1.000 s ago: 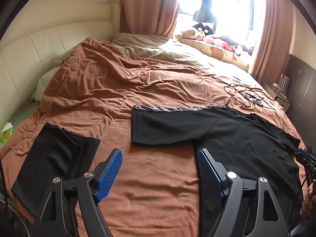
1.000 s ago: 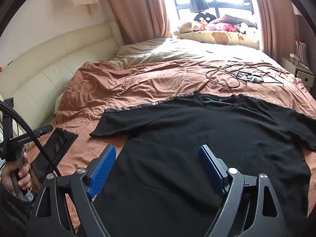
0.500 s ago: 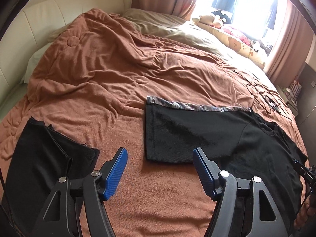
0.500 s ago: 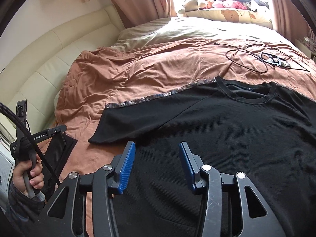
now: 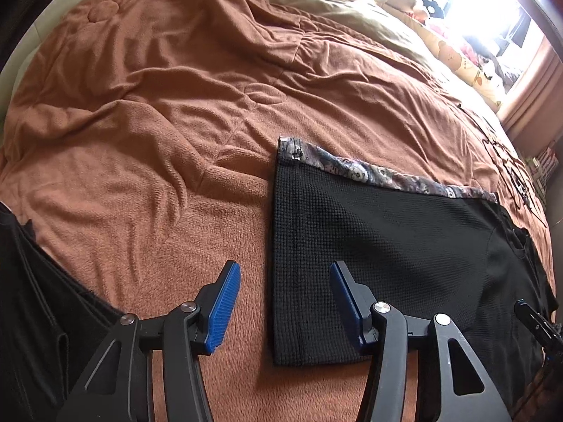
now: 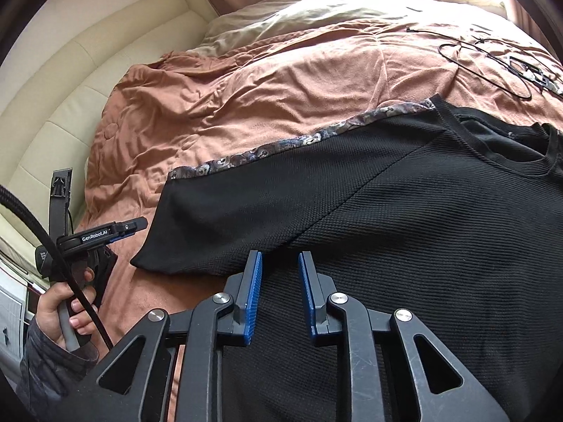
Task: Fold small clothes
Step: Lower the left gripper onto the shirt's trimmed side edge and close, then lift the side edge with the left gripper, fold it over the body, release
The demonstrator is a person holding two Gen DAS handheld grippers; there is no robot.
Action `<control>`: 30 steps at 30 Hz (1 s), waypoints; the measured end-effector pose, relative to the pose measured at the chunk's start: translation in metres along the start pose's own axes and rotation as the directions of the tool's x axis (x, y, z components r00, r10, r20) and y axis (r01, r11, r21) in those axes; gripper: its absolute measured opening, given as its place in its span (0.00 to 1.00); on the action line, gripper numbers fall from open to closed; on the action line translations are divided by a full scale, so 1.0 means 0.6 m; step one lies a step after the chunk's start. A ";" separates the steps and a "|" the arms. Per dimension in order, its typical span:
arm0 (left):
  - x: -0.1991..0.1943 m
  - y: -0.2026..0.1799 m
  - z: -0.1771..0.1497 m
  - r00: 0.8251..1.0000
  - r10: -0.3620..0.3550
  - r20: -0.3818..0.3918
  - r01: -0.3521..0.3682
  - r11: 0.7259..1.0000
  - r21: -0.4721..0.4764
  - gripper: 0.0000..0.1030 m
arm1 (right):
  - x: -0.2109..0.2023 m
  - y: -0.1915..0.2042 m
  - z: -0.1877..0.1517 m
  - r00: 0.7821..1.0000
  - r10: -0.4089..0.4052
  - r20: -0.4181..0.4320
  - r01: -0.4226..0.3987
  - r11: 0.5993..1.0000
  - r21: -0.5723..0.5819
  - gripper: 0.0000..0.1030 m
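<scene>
Both grippers have dropped closer to the bed since the earlier frames, and both sets of jaws have narrowed. Left gripper (image 5: 283,302) now sits low over the cuff end of the sleeve (image 5: 337,246) of the black T-shirt (image 6: 422,246); jaws are about half wide and closing, one blue pad over bare blanket, the other over the waffle-knit cloth, so the cuff edge lies between them but nothing is pinched yet. Right gripper (image 6: 279,293) is over the shirt body just below the armpit seam, jaws narrow and closing with a gap left between the pads; I see no cloth gathered between them. Judged placement: one grip at the cuff, one at the side, likely to turn the sleeve inward for the first fold. Shirt lies flat, front up, spread across the brown blanket (image 5: 158,123), neck toward the window side, a patterned strip (image 5: 369,176) running along the sleeve's top edge. A dark folded garment (image 5: 31,299) lies at the left edge, apart from the shirt, probably already done. The person's hand (image 6: 67,311) holds the left gripper's handle. Farther off: black cables (image 6: 492,63) on the blanket, a beige sheet (image 6: 316,14), cream padded headboard (image 6: 70,88), bright window.
</scene>
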State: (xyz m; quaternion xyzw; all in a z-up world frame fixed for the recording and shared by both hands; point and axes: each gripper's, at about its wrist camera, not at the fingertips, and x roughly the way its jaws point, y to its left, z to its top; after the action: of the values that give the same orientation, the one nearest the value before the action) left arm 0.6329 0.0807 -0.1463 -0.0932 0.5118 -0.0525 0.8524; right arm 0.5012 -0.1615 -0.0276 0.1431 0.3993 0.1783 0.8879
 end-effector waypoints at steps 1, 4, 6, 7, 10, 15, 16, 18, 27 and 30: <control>0.009 -0.001 0.002 1.000 0.000 -0.007 0.000 1.000 0.000 0.53 | 0.013 -0.003 0.004 1.000 0.002 -0.005 -0.002 1.000 0.009 0.16; 0.034 -0.005 0.008 1.000 0.003 -0.029 -0.003 1.000 0.005 0.52 | 0.042 -0.011 0.013 1.000 0.008 -0.019 -0.007 0.999 0.034 0.13; 0.054 -0.011 0.012 0.998 0.028 -0.054 -0.026 0.999 0.029 0.52 | 0.059 -0.015 0.014 1.000 0.001 -0.023 0.001 0.999 0.050 0.10; 0.060 -0.013 0.013 0.998 0.042 -0.052 -0.040 0.998 0.038 0.51 | 0.064 -0.015 0.015 1.000 0.004 -0.024 -0.003 0.998 0.058 0.08; 0.061 -0.020 0.021 0.998 0.048 -0.034 -0.047 0.998 0.045 0.35 | 0.070 -0.015 0.016 0.999 0.045 0.002 -0.045 0.995 0.094 0.08; 0.068 -0.034 0.038 0.999 0.036 -0.026 -0.035 0.999 0.039 0.08 | 0.100 -0.001 0.002 0.996 0.083 -0.038 -0.079 0.992 0.098 0.08; 0.063 -0.038 0.044 1.000 0.025 -0.012 -0.025 0.999 0.041 0.07 | 0.107 0.000 0.001 0.996 0.082 -0.047 -0.078 0.992 0.095 0.08; 0.037 -0.048 0.054 0.999 0.003 0.034 -0.004 0.999 0.053 0.07 | 0.118 0.002 0.001 0.995 0.089 -0.052 -0.084 0.992 0.091 0.08; -0.090 -0.120 0.106 0.986 -0.071 0.148 0.050 0.988 0.144 0.07 | 0.188 0.004 -0.005 0.978 0.167 -0.122 -0.146 0.975 0.167 0.08; -0.120 -0.153 0.111 0.983 -0.081 0.165 0.052 0.983 0.175 0.07 | 0.177 -0.016 0.003 0.969 0.225 -0.106 -0.196 0.953 0.229 0.08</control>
State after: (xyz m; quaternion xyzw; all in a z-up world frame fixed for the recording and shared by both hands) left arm 0.6584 0.0114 -0.0344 -0.0413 0.4267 -0.1163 0.8959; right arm 0.5701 -0.1244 -0.1000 0.2687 0.4562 0.2364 0.8147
